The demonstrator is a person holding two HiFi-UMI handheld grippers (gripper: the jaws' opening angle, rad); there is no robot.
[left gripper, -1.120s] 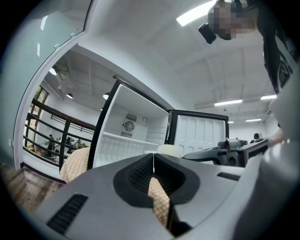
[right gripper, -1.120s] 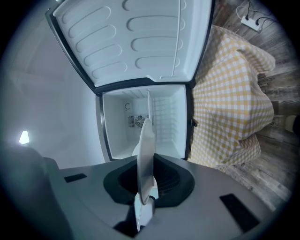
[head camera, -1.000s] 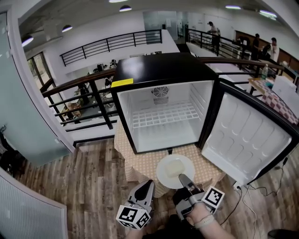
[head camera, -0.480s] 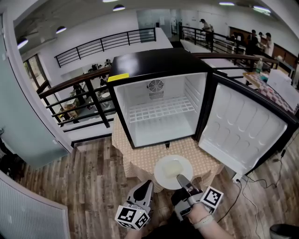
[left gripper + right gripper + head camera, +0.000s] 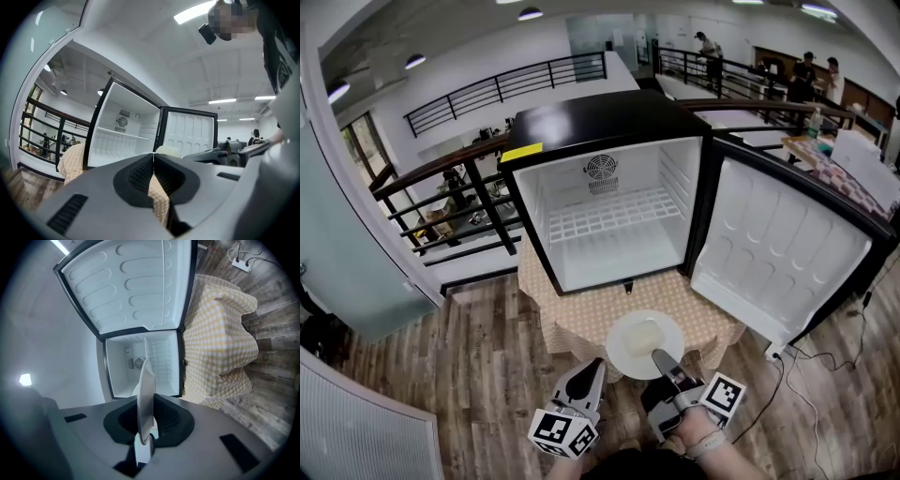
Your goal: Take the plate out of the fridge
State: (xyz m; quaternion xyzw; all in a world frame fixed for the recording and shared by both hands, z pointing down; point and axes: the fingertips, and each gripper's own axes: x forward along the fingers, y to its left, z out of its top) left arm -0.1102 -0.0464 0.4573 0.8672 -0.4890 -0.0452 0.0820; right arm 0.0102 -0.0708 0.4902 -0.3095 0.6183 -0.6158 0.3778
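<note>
The white plate (image 5: 643, 343) with a pale slab of food on it hangs level in front of the open black fridge (image 5: 609, 202), over the table's front edge. My right gripper (image 5: 660, 360) is shut on the plate's near rim. In the right gripper view the plate (image 5: 146, 390) stands edge-on between the pads of the right gripper (image 5: 146, 423). My left gripper (image 5: 592, 375) hovers beside it on the left, shut and holding nothing. In the left gripper view, the tips of the left gripper (image 5: 153, 158) meet, and the plate (image 5: 168, 150) shows just past them.
The fridge stands on a table with a yellow checked cloth (image 5: 572, 323), its door (image 5: 778, 258) swung wide to the right. Inside it is a bare wire shelf (image 5: 614, 214). A black railing (image 5: 441, 197) runs behind. Cables and a power strip (image 5: 773, 354) lie on the wooden floor.
The plate and both grippers have drawn back a little from the fridge opening. The view has shifted, so the fridge sits further left and higher in frame.
</note>
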